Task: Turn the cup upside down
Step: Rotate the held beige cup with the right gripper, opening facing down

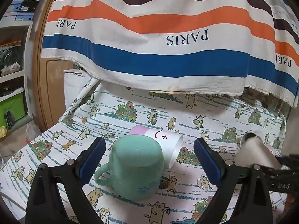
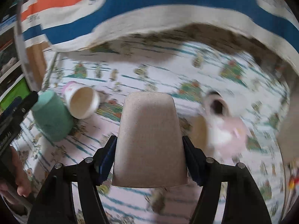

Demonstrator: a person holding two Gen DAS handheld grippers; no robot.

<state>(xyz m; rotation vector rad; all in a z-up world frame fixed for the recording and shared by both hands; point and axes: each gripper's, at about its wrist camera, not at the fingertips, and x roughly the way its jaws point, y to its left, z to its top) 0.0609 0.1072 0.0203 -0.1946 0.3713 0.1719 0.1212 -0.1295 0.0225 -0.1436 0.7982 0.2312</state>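
Note:
A teal mug [image 1: 135, 168] stands upside down on the cat-print cloth [image 1: 56, 158], between the fingers of my left gripper [image 1: 149, 160]. The jaws stand wide apart and do not touch it. The mug also shows at the left of the right wrist view [image 2: 52, 115]. My right gripper [image 2: 149, 158] is shut on a beige speckled cup [image 2: 149, 140], base pointing away, above the cloth. That cup shows blurred at the right of the left wrist view [image 1: 256, 153].
A white and pink paper cup [image 1: 164, 143] lies on its side behind the teal mug. A pink and white cup [image 2: 224, 130] lies blurred to the right. A striped PARIS cloth [image 1: 158, 37] hangs over the back. Shelves [image 1: 11, 74] stand at left.

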